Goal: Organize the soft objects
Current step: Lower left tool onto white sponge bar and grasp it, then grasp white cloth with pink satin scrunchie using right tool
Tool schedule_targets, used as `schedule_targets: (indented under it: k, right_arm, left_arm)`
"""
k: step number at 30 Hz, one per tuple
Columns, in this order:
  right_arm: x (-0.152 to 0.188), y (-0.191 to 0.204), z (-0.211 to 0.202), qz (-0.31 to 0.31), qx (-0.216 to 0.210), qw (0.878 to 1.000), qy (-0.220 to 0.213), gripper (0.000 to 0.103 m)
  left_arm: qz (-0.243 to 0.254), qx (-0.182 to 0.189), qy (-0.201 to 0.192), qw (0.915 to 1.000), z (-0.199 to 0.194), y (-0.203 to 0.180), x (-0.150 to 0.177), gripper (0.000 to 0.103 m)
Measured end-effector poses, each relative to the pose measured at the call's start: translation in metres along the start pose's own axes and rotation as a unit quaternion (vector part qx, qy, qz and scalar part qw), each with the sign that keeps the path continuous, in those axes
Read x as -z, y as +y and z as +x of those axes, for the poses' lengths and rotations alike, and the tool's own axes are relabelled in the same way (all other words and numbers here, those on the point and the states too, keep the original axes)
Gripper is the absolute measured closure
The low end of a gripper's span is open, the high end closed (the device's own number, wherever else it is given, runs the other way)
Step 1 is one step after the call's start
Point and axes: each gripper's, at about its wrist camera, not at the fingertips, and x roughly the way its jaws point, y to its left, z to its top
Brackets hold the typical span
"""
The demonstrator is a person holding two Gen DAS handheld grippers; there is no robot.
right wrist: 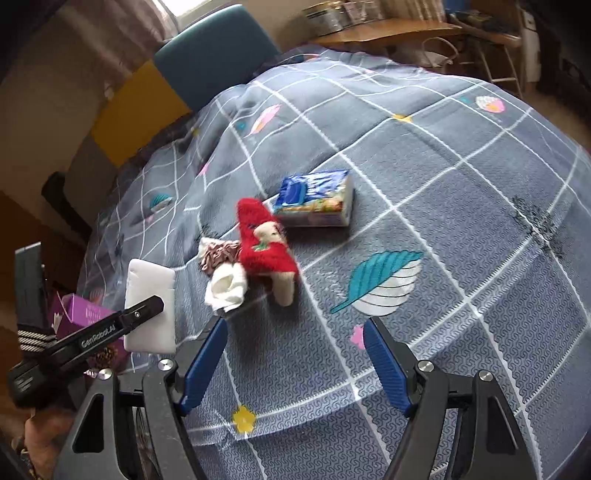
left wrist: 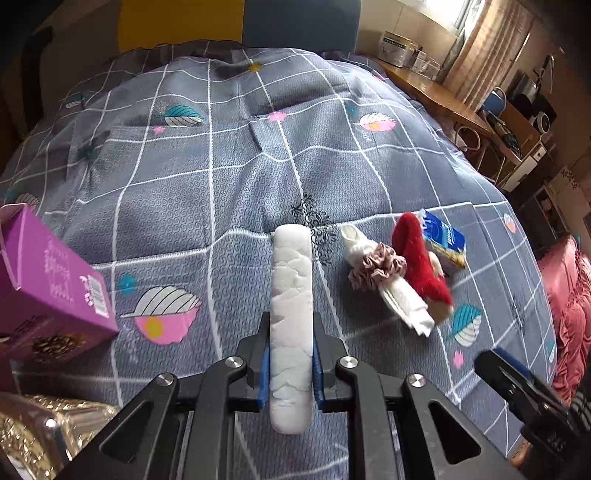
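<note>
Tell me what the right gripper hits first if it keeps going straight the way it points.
Most likely the bare quilt, just right of the red sock. The right gripper has open jaws with nothing between them. Depth is unclear, so the sock's beige toe could be grazed.

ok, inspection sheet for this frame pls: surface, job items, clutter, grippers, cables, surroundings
Surface: grey checked bedspread with leaf prints, rumpled.
Job's things: white pad clamped edge-on in the left gripper; red sock, pink scrunchie and white sock bunched together, touching; tissue pack just behind the red sock.
Clutter: purple box at the bed's left edge, lid flap open; gold shiny item below it, unclear what.
Grippers: left gripper shut on the pad; right gripper open, empty, short of the pile.
Cables: nothing seen.
Surroundings: wooden desk with containers, curtain, yellow and blue headboard panels.
</note>
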Motion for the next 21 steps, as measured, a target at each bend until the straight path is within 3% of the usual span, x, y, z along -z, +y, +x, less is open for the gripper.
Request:
schedule_targets:
  k: [6,14,16,18,21]
  right_arm:
    - [-0.014,0.044,0.019,-0.102,-0.009,0.995,0.003,0.038]
    - [-0.037,0.1,0.084,-0.251,0.044,0.967,0.027,0.046]
    - [-0.039,0.105,0.101,-0.262,0.08,0.961,0.032,0.046]
    - [-0.04,0.103,0.112,-0.266,0.089,0.959,0.042,0.049]
    - [-0.036,0.106,0.116,-0.276,0.093,0.956,0.042,0.062]
  left_arm:
    - [0.004,0.004,-0.021,0.9998,-0.026,0.003,0.007,0.087]
    - [-0.006,0.016,-0.055,0.9984,-0.066,0.014,-0.009,0.087]
    - [-0.014,0.023,-0.06,0.9978,-0.074,0.017,-0.018,0.087]
    - [-0.019,0.028,-0.065,0.9973,-0.08,0.02,-0.028,0.087]
    - [-0.026,0.027,-0.074,0.9966,-0.09,0.028,-0.045,0.087]
